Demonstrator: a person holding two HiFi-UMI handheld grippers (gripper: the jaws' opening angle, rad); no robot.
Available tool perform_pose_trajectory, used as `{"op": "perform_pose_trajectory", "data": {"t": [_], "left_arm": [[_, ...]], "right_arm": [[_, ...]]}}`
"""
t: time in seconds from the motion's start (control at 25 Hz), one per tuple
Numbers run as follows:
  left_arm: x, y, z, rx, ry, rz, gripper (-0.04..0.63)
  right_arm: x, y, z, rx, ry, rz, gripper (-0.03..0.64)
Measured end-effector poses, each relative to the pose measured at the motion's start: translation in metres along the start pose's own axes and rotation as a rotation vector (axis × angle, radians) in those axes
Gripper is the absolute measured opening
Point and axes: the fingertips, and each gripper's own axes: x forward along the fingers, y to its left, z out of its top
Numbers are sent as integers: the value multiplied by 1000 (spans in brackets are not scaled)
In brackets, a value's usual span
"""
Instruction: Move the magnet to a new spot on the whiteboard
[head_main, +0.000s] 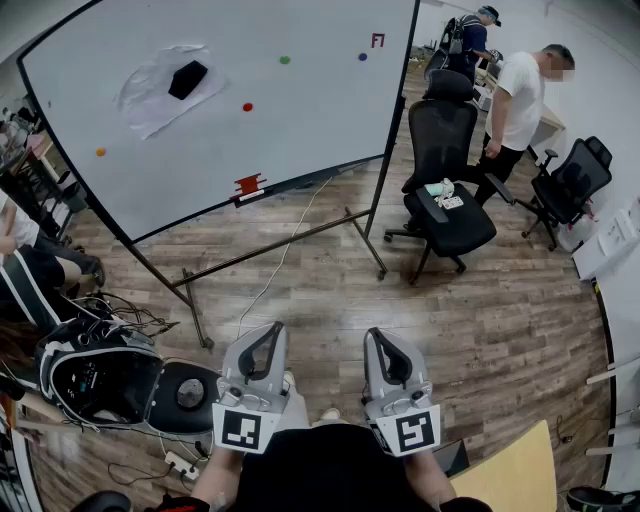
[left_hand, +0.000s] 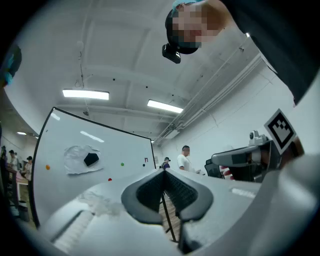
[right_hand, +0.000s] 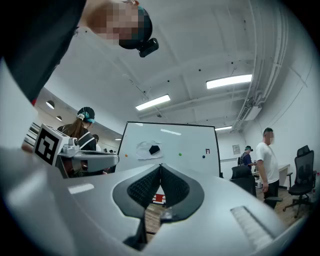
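Note:
The whiteboard (head_main: 310, 130) stands on a wheeled frame across the room, well ahead of both grippers. On it sit small round magnets: orange (head_main: 100, 152), red (head_main: 247, 106), green (head_main: 285, 60) and blue (head_main: 362, 56). A black eraser (head_main: 187, 79) lies on a crumpled clear sheet at the upper left of the board. My left gripper (head_main: 268, 330) and right gripper (head_main: 385, 336) are held close to my body, side by side, both shut with nothing between the jaws. The left gripper view shows the board (left_hand: 65, 145) far off, and the right gripper view shows it (right_hand: 170, 142) straight ahead.
The board's metal legs (head_main: 300, 238) and a white cable (head_main: 285, 250) cross the wood floor ahead. A black office chair (head_main: 447, 200) and two standing people (head_main: 515, 100) are to the right. A seated person, cables and a black-and-white device (head_main: 100, 380) are at the left.

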Motion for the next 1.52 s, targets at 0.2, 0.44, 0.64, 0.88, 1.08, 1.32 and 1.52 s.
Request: {"op": "perform_pose_trajectory", "data": {"t": [0.2,0.44,0.64,0.88,1.08,1.32,1.52], "left_arm": [[-7,5,-2,8,9,4,2],[-14,5,1,21,0,4,2],[-14,7,-3,4,18,15,2],[-16,7,-10,8,23,21,2],[-17,11,-16,17,57,38,2],[-5,24,-15,2,43,67,2],[-5,14,1,-6,71,85,2]], "right_arm": [[1,12,3,10,1,20,2],[4,25,4,-12,8,53,2],[4,28,-2,-4,42,65,2],[6,27,-13,6,64,73,2],[14,18,-10,11,31,57,2],[22,-1,-13,46,23,-2,2],[17,-8,3,48,41,15,2]]}}
